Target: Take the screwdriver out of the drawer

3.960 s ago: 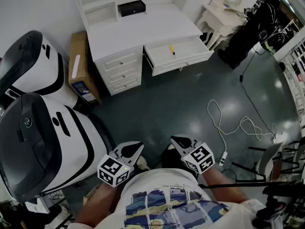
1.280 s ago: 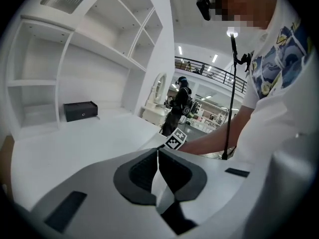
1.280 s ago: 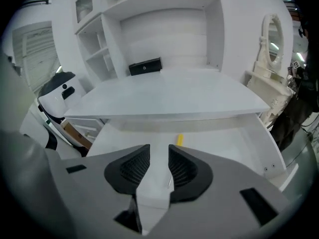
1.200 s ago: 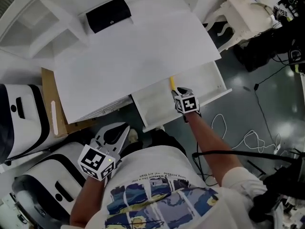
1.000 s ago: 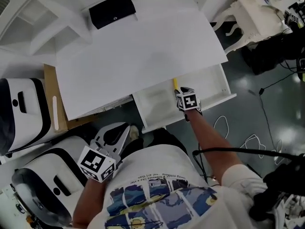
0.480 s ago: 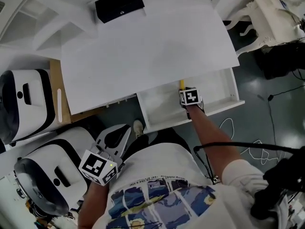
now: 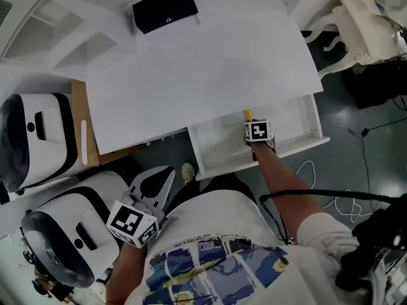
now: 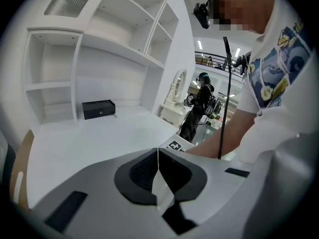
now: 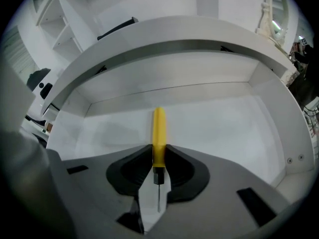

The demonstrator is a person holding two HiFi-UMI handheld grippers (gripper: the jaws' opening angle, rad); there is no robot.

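A screwdriver (image 9: 158, 133) with a yellow handle lies in the open white drawer (image 7: 299, 143), its metal tip pointing towards me. My right gripper (image 9: 159, 151) points steeply down into the drawer (image 9: 174, 73). Its jaws are closing and both pads touch the handle's near end. In the head view the handle's far end (image 7: 247, 114) shows just beyond the right gripper (image 7: 252, 126). My left gripper (image 7: 166, 173) hangs low beside my body, left of the drawer, shut with nothing between its fingers (image 8: 144, 171).
A black box (image 7: 165, 7) sits at the back of the white desktop (image 7: 203, 62). Two white-and-black machines (image 7: 38, 138) and a cardboard box (image 7: 79, 126) stand left of the desk. A white ornate chair (image 7: 362, 11) and a floor cable (image 7: 311, 170) are to the right.
My right gripper has come from beside my body down into the drawer and its jaws have come in around the screwdriver handle. The left gripper has stayed low at my side.
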